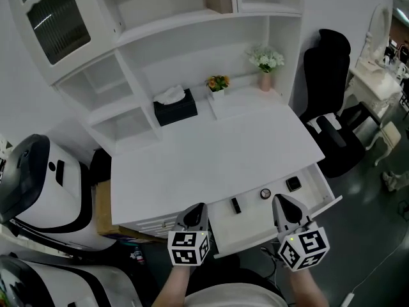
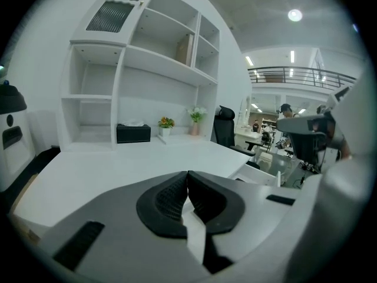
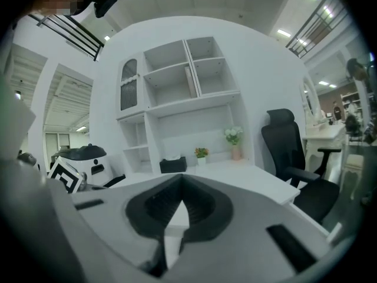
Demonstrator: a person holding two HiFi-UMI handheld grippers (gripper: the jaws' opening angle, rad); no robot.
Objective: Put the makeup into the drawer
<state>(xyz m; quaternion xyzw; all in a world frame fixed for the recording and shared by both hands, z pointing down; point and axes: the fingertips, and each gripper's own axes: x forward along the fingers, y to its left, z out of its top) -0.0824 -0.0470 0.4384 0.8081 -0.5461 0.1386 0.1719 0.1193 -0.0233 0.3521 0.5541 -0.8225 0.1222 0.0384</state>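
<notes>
Makeup: three small pieces lying apart in the open drawer, which juts past the table front edge. Left gripper just left of the drawer, jaws pressed together, empty. Right gripper over the drawer's right front, same. Black chair near the table's right edge.

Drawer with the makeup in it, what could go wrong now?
The drawer stands open with a black stick, a round pot and a square case lying loose. A hard push to shut it could send them sliding, perhaps the round one most. The right gripper, shut and empty, hangs near the drawer's front and could bump it.
</notes>
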